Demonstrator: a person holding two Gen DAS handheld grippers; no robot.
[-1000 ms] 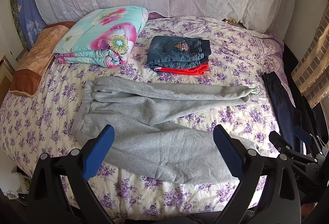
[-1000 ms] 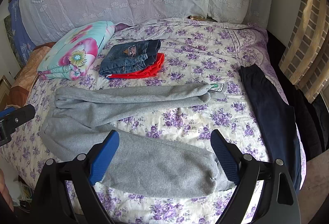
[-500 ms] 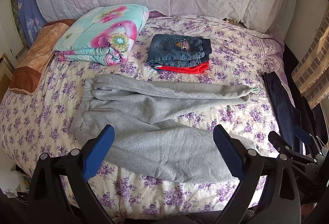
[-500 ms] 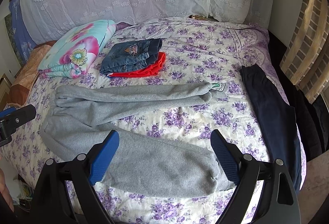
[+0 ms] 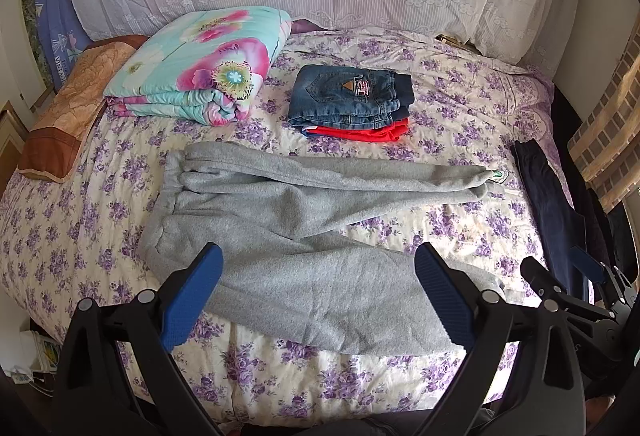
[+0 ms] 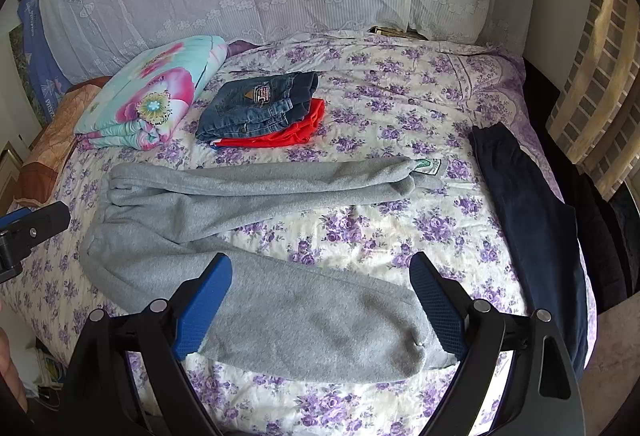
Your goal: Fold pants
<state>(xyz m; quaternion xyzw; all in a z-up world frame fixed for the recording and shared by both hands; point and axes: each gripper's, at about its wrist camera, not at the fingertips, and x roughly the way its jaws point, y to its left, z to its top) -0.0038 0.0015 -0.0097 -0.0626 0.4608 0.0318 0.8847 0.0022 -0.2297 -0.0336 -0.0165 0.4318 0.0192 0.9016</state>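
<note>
Both claws hover above the near edge of the bed [image 5: 60,236], jaws spread wide and empty. The left gripper [image 5: 316,276] looks down over the seat of the grey pants [image 5: 280,220], the right gripper [image 6: 320,288] over the near leg's cuff end. The pants lie flat with waistband left, legs splayed rightward in a V, the far leg ending at a green tag [image 6: 428,166], near folded jeans [image 5: 352,96]

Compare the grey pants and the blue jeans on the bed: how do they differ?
The grey pants lie spread out with legs apart; the blue jeans are folded compactly. The grey pants rest directly on the bedspread; the jeans sit on a red garment. Neither is held.
</note>
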